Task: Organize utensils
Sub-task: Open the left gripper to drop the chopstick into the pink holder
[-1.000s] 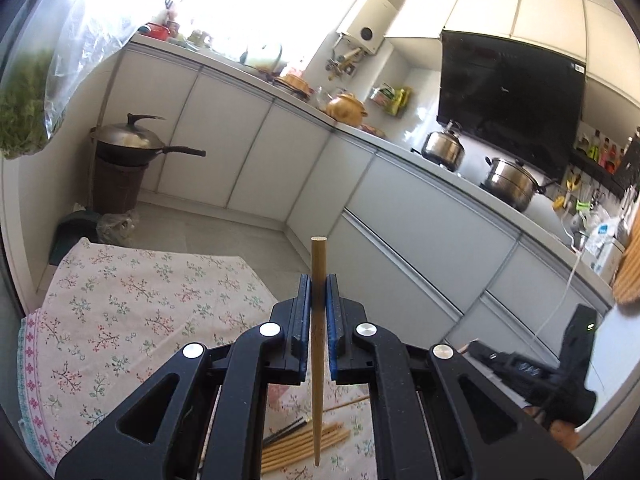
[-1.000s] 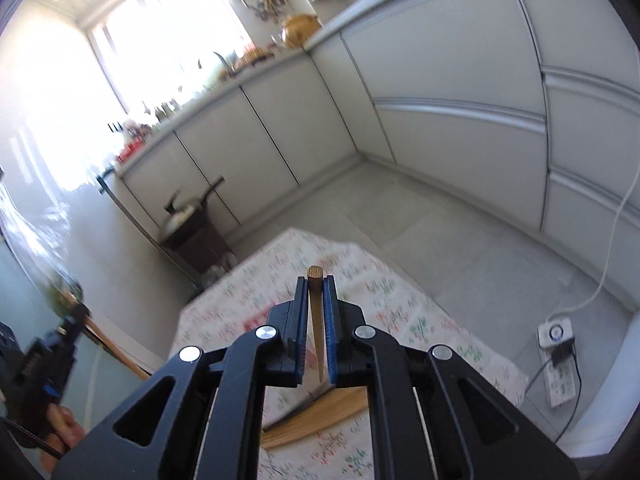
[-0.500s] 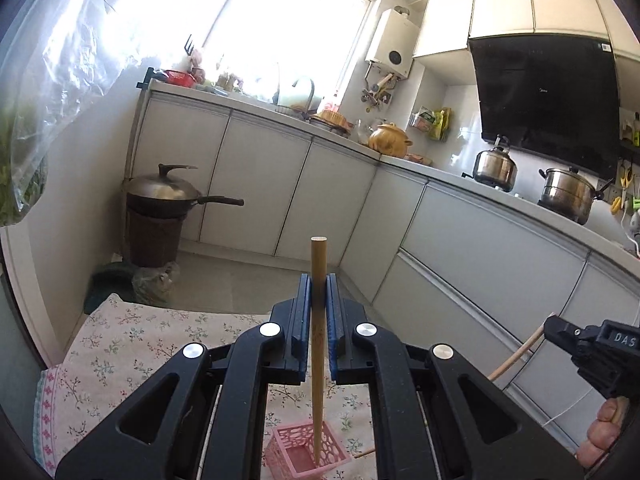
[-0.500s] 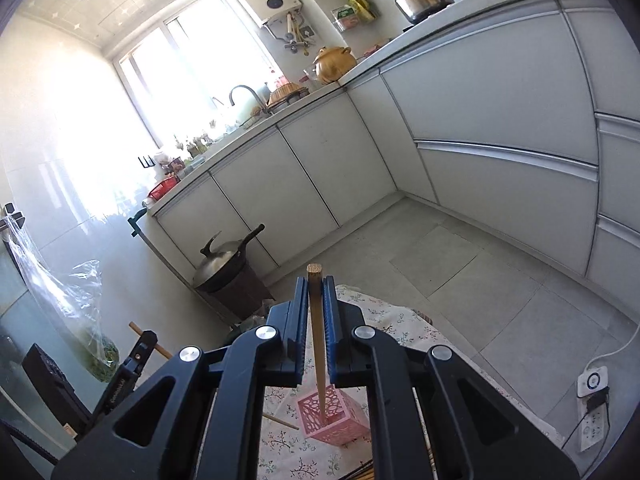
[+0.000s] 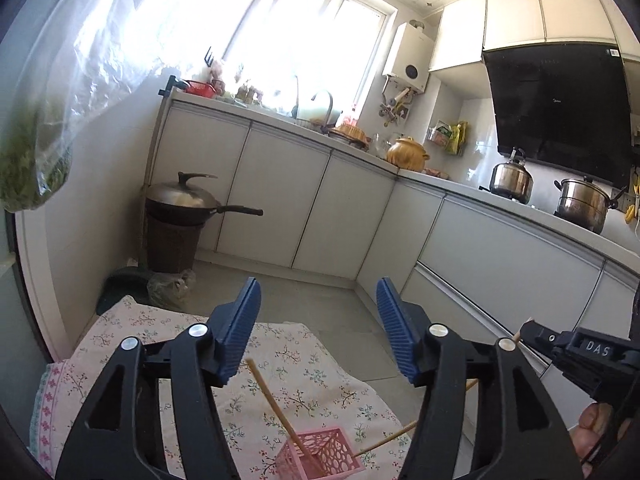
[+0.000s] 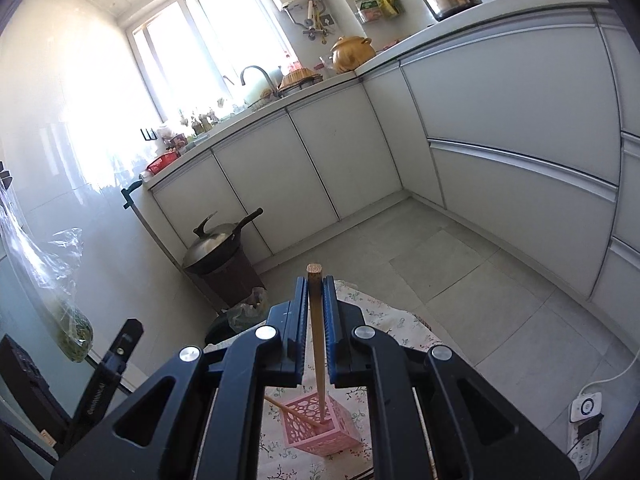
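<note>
Left tool (image 5: 318, 328) opening, nothing between its jaws; its chopstick (image 5: 276, 408) leans in the pink basket (image 5: 320, 454) on the table (image 5: 120, 344). Right tool (image 6: 316, 320), clenched on a second chopstick (image 6: 316, 320), should centre its tip over the basket before releasing.

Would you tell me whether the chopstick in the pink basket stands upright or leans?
Leaning: the chopstick slants, its lower end inside the pink basket.

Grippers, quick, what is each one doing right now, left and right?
Left gripper: jaws opening, nothing between them; its chopstick leans in the pink basket.
Right gripper: closed on a chopstick above the basket.
</note>
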`<state>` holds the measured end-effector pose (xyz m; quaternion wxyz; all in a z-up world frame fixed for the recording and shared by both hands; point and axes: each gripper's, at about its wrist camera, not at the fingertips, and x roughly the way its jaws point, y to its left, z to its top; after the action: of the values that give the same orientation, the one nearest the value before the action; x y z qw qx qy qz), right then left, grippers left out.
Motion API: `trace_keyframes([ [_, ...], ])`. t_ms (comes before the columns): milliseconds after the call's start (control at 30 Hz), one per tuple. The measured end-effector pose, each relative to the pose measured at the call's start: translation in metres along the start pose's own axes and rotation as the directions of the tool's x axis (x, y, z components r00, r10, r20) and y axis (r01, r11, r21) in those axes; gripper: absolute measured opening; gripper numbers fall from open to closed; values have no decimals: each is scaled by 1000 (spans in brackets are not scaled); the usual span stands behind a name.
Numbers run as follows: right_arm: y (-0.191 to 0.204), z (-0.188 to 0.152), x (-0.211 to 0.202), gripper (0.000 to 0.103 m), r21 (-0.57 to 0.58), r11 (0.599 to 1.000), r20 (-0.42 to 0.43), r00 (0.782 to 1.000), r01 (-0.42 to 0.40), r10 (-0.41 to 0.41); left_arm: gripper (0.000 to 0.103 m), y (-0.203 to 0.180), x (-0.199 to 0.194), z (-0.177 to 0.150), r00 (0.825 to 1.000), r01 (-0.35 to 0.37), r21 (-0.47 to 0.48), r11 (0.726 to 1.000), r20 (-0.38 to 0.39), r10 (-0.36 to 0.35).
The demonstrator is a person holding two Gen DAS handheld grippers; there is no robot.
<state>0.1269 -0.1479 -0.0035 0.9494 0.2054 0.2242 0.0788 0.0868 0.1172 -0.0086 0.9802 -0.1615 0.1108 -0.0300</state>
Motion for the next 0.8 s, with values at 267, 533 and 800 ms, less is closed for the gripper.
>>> trace_keyframes([
  [267, 17, -9, 28, 8, -30, 1000, -20, 1000, 9, -10, 63, 8, -5, 7, 1000, -4, -21, 1000, -17, 3],
  [533, 20, -22, 51, 17, -64, 997, -34, 999, -35, 32, 66, 2, -8, 9, 999, 21, -9, 1000, -38, -22],
  [800, 26, -25, 13, 33, -140, 990, 23, 999, 30, -27, 72, -26, -23, 3, 999, 16, 98, 995, -30, -14],
])
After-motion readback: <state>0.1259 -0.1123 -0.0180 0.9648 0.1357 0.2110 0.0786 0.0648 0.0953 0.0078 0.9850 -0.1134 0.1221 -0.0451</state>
